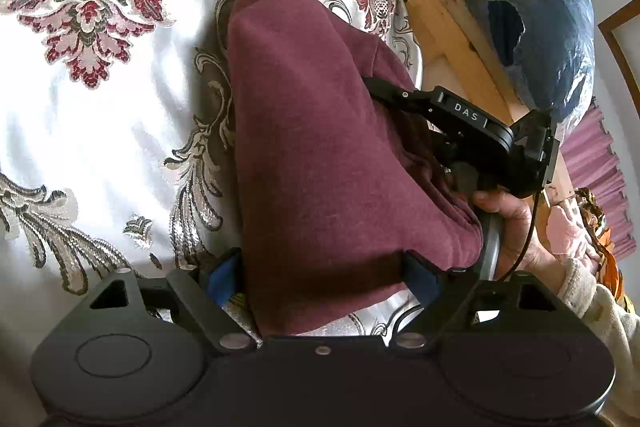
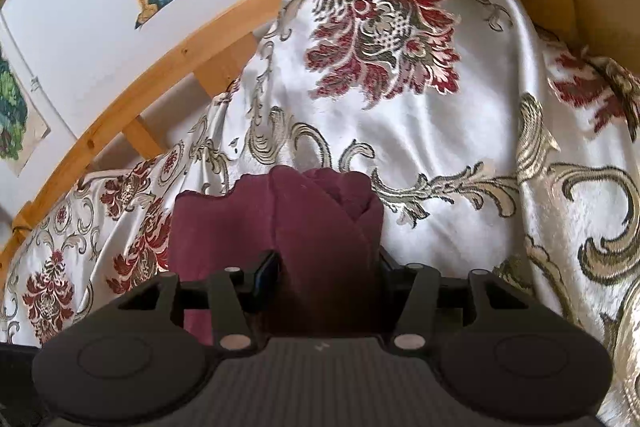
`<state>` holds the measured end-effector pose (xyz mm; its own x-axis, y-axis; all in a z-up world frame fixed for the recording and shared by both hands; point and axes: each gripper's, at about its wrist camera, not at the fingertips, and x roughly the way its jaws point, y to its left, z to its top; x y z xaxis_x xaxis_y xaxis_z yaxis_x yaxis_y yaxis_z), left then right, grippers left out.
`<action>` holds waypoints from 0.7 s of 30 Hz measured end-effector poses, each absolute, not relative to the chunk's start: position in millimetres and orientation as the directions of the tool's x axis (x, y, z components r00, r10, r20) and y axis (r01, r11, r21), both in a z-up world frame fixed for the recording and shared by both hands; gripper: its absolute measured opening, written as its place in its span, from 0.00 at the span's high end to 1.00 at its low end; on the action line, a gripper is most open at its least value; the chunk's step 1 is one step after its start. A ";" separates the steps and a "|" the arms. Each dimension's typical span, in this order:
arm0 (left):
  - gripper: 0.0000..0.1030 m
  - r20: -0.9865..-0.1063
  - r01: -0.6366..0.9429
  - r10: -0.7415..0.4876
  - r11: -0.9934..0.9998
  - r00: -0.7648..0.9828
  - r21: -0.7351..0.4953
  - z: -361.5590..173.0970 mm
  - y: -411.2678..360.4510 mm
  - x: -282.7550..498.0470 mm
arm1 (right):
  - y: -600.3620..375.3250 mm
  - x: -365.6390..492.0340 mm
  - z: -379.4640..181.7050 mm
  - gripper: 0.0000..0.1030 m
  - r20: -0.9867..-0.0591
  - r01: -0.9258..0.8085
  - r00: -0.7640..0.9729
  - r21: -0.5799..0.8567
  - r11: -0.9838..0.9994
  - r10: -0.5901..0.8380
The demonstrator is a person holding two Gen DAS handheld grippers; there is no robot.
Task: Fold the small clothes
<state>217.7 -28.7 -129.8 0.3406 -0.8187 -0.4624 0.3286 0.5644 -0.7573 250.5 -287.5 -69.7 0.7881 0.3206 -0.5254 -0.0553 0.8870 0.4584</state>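
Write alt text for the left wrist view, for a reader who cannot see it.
A folded maroon garment lies on a white floral bedspread, its near edge between the wide-set fingers of the left gripper. The right gripper, held in a person's hand, closes on the garment's right side, with a wooden bed frame behind.

Garment [image 1: 320,147]: plain maroon, faintly heathered. Bedspread [image 1: 132,115]: glossy white, damask pattern in dark red, pink, grey-green, silver scrolls. Bed frame [image 2: 132,99]: light orange-brown wood. Grippers: matte black; left gripper [image 1: 324,279] pads blue. Wall [image 2: 80,27]: white, multicoloured pictures.
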 end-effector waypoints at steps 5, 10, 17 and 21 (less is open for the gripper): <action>0.18 -0.466 0.332 -0.817 0.568 0.339 -0.753 -129.0 -28.7 217.4 | -276.2 246.9 -69.0 0.56 -0.537 -0.055 0.801 0.375 0.925 0.265; 0.27 -0.475 0.332 -0.805 0.584 0.355 -0.741 -127.6 -29.6 215.1 | -268.6 241.3 -66.5 0.64 -0.533 -0.049 0.813 0.339 0.940 0.234; 0.49 -0.481 0.311 -0.786 0.604 0.389 -0.734 -121.9 -27.3 210.3 | -247.0 229.4 -49.7 0.79 -0.505 -0.079 0.842 0.235 0.969 0.191; 0.52 -0.464 0.327 -0.784 0.602 0.412 -0.728 -112.1 -26.8 203.0 | -227.8 216.0 -24.7 0.79 -0.434 -0.136 0.880 0.153 0.979 0.190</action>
<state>203.0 -26.8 -112.1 0.4121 -0.7844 -0.4636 0.3268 0.6022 -0.7284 216.0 -227.8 -24.7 0.8804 0.1899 -0.4345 -0.1355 0.9789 0.1532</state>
